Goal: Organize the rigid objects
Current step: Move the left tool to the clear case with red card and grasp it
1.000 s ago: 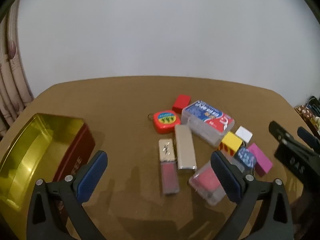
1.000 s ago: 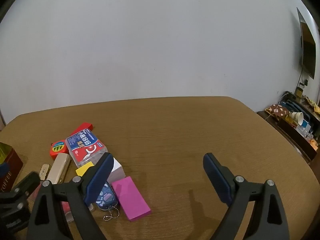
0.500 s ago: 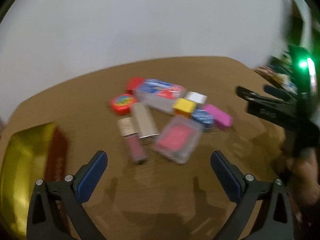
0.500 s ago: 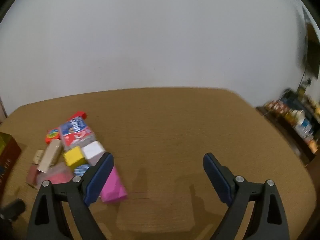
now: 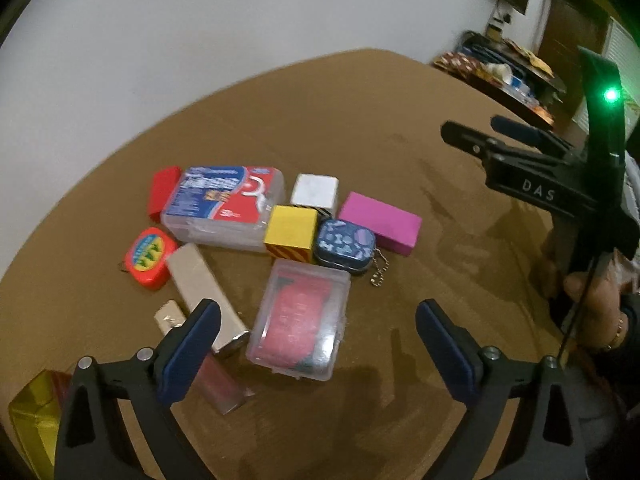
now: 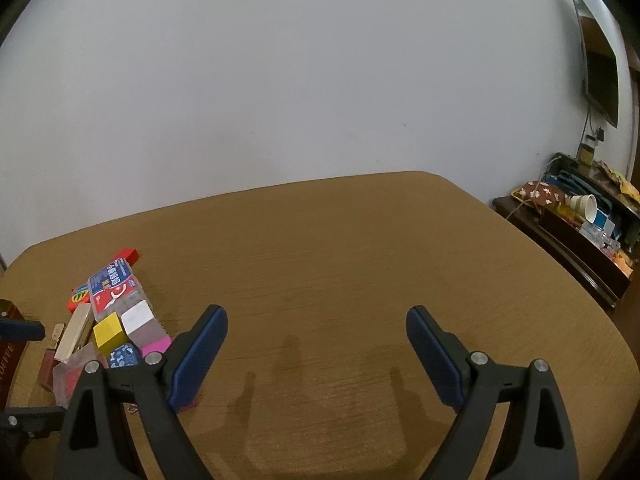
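The left hand-held gripper (image 5: 318, 344) hangs spread wide over the near side of the brown bench (image 5: 420, 120), gripping nothing, its blue fingertips (image 5: 192, 344) straddling a clear case with a red insert (image 5: 300, 326). Behind that case the rigid objects lie bunched together: a yellow cube (image 5: 291, 230) touching a blue patterned tin (image 5: 346, 242) with a bead chain, a white block (image 5: 315, 191) just behind them, a magenta block (image 5: 380, 223) on the right flank, and a long clear box with a red-and-blue label (image 5: 224, 206) beside a red box (image 5: 162, 192). A red tape measure (image 5: 148, 258), a beige bar (image 5: 204, 290) and a pinkish tube (image 5: 222, 384) trail toward the left fingertip. A gold tin (image 5: 32, 420) sits at the bench's left edge, cut off by the frame. The right hand-held gripper (image 6: 316, 348), also wide apart and holding nothing, faces a bare stretch of bench running to the rounded far edge and the white wall (image 6: 300, 80); the cluster lies just left of its left finger, whose tip overlaps the magenta block in this view. A cluttered dark shelf (image 6: 580, 232) stands beyond the right edge.
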`<state>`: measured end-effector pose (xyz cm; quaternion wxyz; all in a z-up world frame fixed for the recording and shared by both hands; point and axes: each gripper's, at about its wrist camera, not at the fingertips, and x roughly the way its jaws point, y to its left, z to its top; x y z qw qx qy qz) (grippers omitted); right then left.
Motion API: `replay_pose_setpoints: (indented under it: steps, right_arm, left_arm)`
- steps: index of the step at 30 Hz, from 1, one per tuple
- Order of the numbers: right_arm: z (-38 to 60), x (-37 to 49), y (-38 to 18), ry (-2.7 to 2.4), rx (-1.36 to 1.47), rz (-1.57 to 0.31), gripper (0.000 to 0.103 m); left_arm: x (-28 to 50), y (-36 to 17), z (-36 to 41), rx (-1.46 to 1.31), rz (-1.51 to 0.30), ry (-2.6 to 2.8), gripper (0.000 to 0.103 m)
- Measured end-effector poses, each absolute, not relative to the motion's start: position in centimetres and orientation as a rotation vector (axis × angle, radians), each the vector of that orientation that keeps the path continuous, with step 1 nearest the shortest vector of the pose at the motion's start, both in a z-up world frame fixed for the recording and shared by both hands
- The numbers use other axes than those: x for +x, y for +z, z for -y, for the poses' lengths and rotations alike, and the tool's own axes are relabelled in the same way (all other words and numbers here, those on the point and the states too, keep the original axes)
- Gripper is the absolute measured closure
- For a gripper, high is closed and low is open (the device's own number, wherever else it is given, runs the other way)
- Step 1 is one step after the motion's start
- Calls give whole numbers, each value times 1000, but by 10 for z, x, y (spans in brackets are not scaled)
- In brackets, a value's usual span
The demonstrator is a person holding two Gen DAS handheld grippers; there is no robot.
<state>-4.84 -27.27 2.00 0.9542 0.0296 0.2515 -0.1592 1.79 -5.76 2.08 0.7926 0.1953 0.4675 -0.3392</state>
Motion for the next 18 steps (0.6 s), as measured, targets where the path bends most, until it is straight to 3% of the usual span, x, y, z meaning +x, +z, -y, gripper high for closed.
replay_pose_setpoints:
  steps: [13,18]
  right_arm:
    - [270,-57,32,-319,72,-507,10]
    - [266,-63,35,-314,75,-504,10]
  left_arm:
    - [46,0,89,512,-1070,-786,7]
    - [54,-17,82,469,-1134,-791,12]
